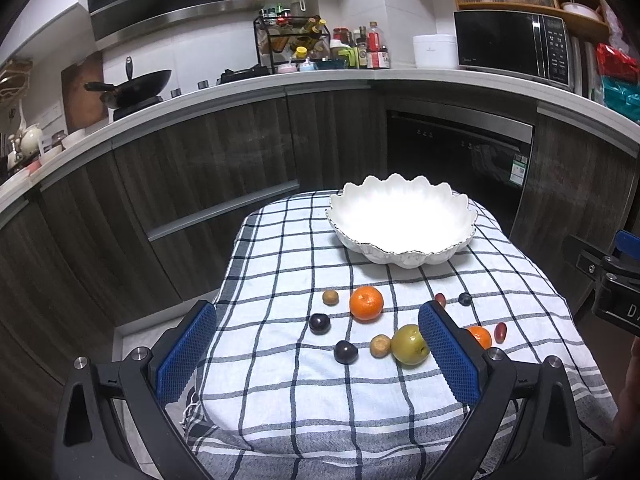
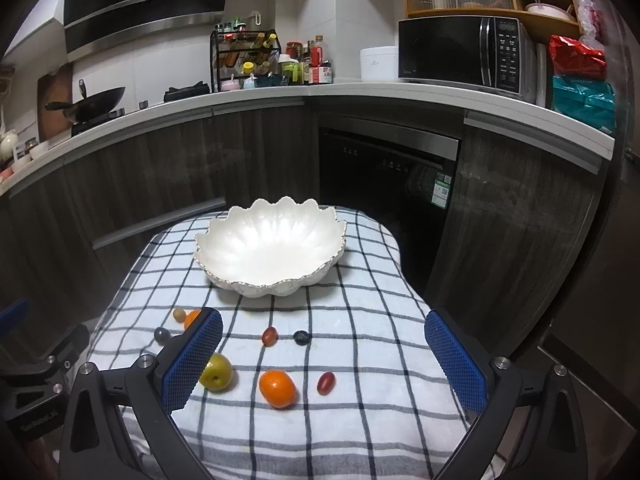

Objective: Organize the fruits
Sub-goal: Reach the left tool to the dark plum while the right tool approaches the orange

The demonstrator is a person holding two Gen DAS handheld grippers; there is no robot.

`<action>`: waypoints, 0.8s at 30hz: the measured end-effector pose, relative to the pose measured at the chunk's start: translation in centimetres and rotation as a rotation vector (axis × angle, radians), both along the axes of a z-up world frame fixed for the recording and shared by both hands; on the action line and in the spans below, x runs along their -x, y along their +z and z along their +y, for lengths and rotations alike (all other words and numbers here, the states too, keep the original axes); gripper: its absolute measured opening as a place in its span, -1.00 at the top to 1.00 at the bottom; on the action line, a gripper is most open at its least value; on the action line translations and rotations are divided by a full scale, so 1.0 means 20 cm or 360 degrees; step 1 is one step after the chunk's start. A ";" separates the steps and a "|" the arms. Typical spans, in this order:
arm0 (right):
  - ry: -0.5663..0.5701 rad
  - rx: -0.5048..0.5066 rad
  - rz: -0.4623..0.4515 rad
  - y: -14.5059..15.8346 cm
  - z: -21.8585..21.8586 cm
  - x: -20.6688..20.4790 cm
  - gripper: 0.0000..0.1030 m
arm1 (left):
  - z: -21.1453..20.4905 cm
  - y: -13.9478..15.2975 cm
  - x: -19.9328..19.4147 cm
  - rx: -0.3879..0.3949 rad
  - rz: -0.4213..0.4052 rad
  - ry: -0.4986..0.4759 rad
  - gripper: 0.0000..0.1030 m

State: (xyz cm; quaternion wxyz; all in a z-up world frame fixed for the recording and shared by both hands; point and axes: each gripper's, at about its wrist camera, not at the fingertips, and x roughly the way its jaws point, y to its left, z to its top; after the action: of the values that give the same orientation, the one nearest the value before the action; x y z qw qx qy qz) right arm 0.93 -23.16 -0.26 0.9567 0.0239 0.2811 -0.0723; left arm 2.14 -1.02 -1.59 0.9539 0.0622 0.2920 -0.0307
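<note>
White scalloped bowl [image 2: 270, 254] sits empty at the far end of the checked cloth [image 2: 360, 420]; all fruit lies loose on the cloth nearer the person, none in the bowl yet. Both tools hover above the near edge, neither touching anything; left gripper [image 1: 318, 360] spread wide, nothing between its blue pads; right gripper [image 2: 324, 364] likewise wide and empty.

Key relation: the small orange [image 2: 277, 389] lies straight ahead of the right gripper, between its fingers' lines, with the red grape [image 2: 326, 383] just beside it; the bowl is directly beyond on the same line. Green apple [image 1: 410, 345] sits against the inner side of the left gripper's right pad; large orange [image 1: 366, 303] lies ahead of it.

Judgement: right hand is nearer the small orange; a short forward-down reach suffices; roundish fruit, so jaw orientation matters little.
</note>
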 end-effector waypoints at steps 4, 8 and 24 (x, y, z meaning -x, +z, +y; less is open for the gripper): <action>0.0018 0.0006 0.0014 -0.02 0.01 -0.02 -0.99 | -0.01 -0.02 -0.03 -0.0014 0.0012 -0.0014 -1.00; 0.0032 0.0010 0.0040 -0.04 0.02 -0.05 -0.99 | -0.02 -0.03 -0.07 -0.0023 0.0028 -0.0032 -1.00; 0.0100 0.0021 0.0154 -0.14 0.09 -0.18 -0.82 | 0.02 -0.16 -0.20 -0.0042 0.0142 -0.0009 -0.97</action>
State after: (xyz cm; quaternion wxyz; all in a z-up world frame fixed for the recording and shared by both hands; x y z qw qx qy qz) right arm 4.44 -21.37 -3.00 0.9439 0.0053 0.3271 -0.0452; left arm 6.21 -0.65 -4.86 0.9389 0.0743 0.3344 -0.0322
